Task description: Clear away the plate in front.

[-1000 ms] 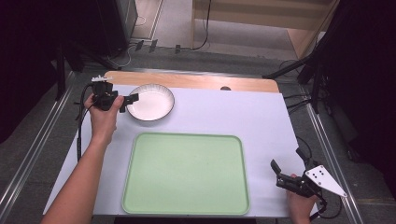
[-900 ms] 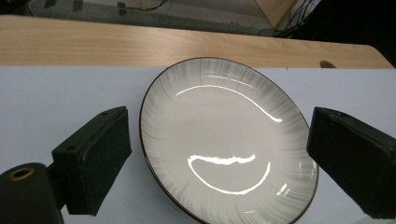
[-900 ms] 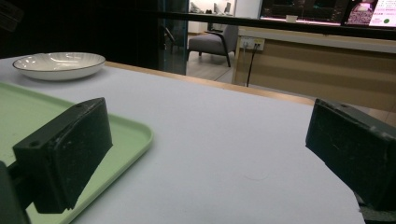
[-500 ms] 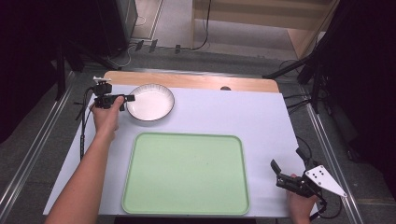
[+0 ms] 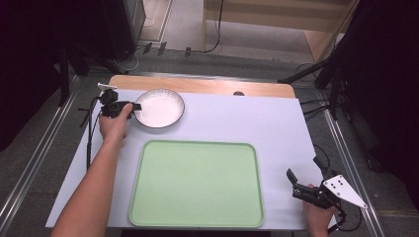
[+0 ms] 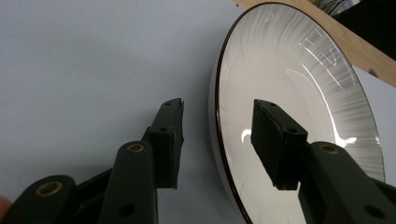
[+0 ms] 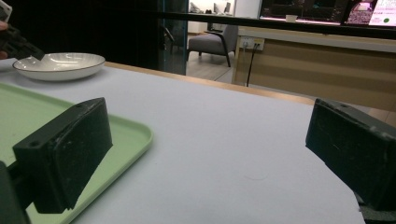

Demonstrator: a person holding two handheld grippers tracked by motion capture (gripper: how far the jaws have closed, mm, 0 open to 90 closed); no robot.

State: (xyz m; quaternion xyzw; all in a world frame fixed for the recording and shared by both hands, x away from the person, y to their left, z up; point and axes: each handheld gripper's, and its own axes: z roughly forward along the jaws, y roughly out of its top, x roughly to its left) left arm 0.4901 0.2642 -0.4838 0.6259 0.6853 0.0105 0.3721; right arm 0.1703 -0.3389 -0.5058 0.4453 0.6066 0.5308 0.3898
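High view: white plate (image 5: 159,108) sitting at upper left of the frame on the pale table cover (image 5: 247,118), near its far edge where a strip of wood (image 5: 197,85) is showing. Green tray (image 5: 197,182) lying lower centre, well apart from the plate, bare cover stretching to the right of both. Left gripper (image 5: 129,106) reaching in at the plate's left rim, its jaws having just been closing, one jaw over the rim. Right gripper (image 5: 295,181) resting at lower right, just beside the tray's right edge, jaws spread wide and holding nothing.

Left gripper view: plate (image 6: 299,93) filling the right half, rim passing between the two black jaws, one jaw outside on the cover, one inside over the bowl. Gaps showing on both sides, pads not pressing the rim. Plate looking glossy white, shallow, fine ribbing on the inner wall, thin dark line edging the rim.

Right gripper view: plate (image 7: 60,65) standing at upper left, beyond the tray corner (image 7: 135,133). Open cover lying between the wide jaws.
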